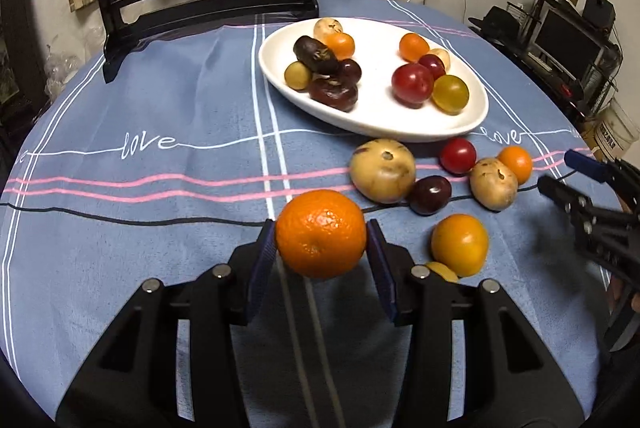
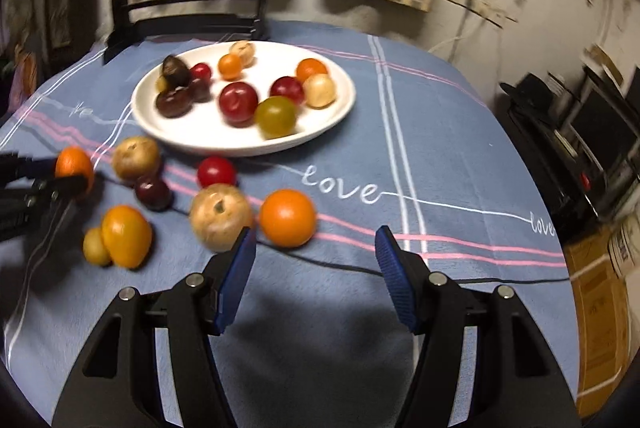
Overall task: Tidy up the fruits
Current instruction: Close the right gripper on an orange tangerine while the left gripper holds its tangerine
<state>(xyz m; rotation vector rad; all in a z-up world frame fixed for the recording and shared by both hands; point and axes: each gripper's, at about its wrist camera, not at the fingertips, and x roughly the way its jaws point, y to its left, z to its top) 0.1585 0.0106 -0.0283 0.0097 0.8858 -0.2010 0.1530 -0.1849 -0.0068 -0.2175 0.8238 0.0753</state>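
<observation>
left gripper (image 1: 321, 248) clamped on tangerine (image 1: 321, 232) at frame centre; right gripper (image 2: 314, 260) jaws apart, empty, lower centre; white plate (image 1: 460, 125) above

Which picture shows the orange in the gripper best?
The left wrist view: the orange sits sharp and whole between the left gripper pads. The right wrist view shows it only small, blurred and partly hidden, far left.

Orange mandarin (image 1: 321, 232), blue striped tablecloth (image 1: 160, 228)
</observation>
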